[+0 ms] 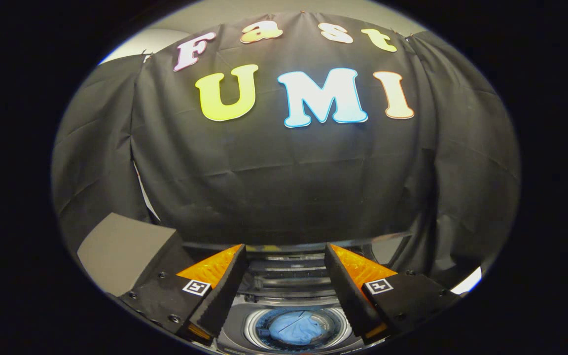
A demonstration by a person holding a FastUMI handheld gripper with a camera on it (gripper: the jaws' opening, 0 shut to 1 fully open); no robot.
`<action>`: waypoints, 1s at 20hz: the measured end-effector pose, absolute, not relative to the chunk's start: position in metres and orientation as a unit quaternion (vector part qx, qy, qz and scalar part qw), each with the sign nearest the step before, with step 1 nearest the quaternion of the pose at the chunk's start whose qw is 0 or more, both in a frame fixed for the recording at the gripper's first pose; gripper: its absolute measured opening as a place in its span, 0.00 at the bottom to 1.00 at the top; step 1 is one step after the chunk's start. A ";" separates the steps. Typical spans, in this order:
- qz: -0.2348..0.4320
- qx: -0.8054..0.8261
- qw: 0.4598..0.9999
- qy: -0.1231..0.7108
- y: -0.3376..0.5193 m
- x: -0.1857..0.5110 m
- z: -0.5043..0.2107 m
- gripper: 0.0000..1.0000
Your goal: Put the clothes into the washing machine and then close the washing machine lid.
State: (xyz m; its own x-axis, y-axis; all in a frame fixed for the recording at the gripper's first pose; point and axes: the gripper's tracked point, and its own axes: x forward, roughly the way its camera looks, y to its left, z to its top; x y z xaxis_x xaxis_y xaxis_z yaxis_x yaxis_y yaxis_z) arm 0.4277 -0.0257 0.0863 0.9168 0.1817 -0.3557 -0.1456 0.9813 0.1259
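The tool (285,261) is seen from the gripper view with its two fingers (220,291) spread well apart, nothing being pinched or touched between them. Square marker tags are carried on the upper faces of both fingers.

Below and between the fingers, the washing machine (294,296) is seen from above. Its round drum opening (298,329) is uncovered, and a light blue piece of clothes (296,328) is seen lying inside the drum, crumpled into a loose heap near the middle of the opening. The cloth is ringed by the pale rim of the drum. The clothes are not touched by the tool; they lie lower than the fingers and within the gap between them as viewed.

Beyond the drum opening, between the fingertips, the raised lid (289,266) of the machine is seen as a set of stacked, glossy horizontal bands, standing open at the rear edge of the machine's top. Whether it is folded or simply tilted back cannot be told.

To the left of the left finger, a grey box-like block (121,251) with a slanted top face is seen just beside the machine. Behind everything, the black cloth wall (284,187) of the booth is hung in folds, and a strip of pale room wall (205,15) is seen above its upper edge.
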 end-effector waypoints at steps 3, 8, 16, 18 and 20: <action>0.075 0.018 0.978 0.192 -0.020 0.458 0.097 0.98; 0.078 -0.013 0.965 0.250 -0.005 0.489 0.072 0.98; 0.081 -0.029 0.943 0.322 -0.004 0.508 0.031 0.99; 0.082 0.000 0.939 0.333 -0.004 0.505 0.030 0.98; 0.087 -0.005 0.942 0.325 -0.002 0.505 0.027 0.98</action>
State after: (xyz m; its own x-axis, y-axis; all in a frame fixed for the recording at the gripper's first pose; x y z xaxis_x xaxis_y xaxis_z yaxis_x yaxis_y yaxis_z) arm 0.5047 -0.0023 0.0274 0.7737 0.1607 -0.6128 -0.1675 0.9848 0.0468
